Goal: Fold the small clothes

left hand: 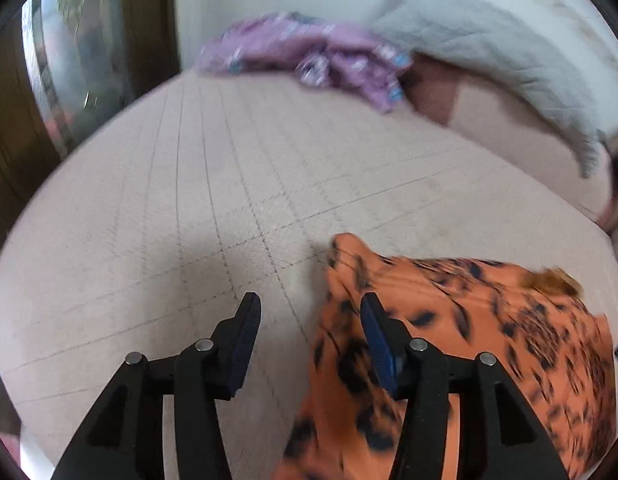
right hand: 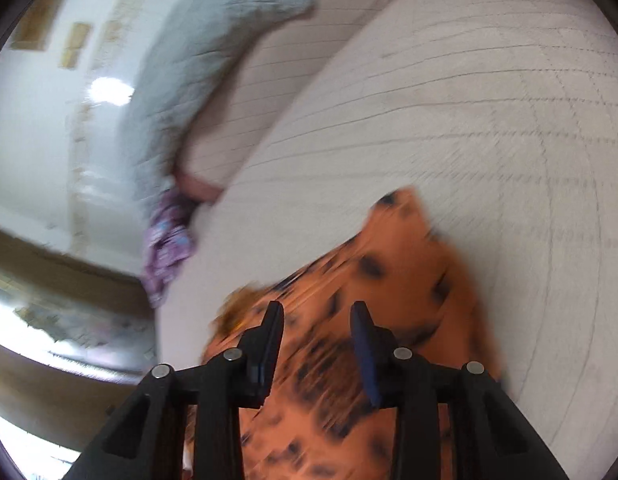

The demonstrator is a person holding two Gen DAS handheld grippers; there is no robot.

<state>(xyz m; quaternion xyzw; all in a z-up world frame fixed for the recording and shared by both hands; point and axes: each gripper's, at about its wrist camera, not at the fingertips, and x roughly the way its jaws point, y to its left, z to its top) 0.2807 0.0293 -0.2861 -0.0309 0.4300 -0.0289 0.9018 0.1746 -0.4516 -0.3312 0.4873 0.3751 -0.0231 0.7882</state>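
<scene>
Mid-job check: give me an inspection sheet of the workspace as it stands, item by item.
Surface: pale quilted bed cover, bare in the middle.
Job's things: orange spotted garment crumpled at the near edge; purple patterned garment bunched at the far side.
Clutter: grey pillow beside the purple garment.
Grippers: left hand-held gripper open, one finger over the orange cloth, nothing gripped; right hand-held gripper open above it.
Cables: nothing seen.
Surroundings: white wall, blurred.

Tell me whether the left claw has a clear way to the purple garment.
Probably yes. The left claw stands open with nothing in it, and only bare bedcover lies between it and the purple garment by the grey pillow.
</scene>
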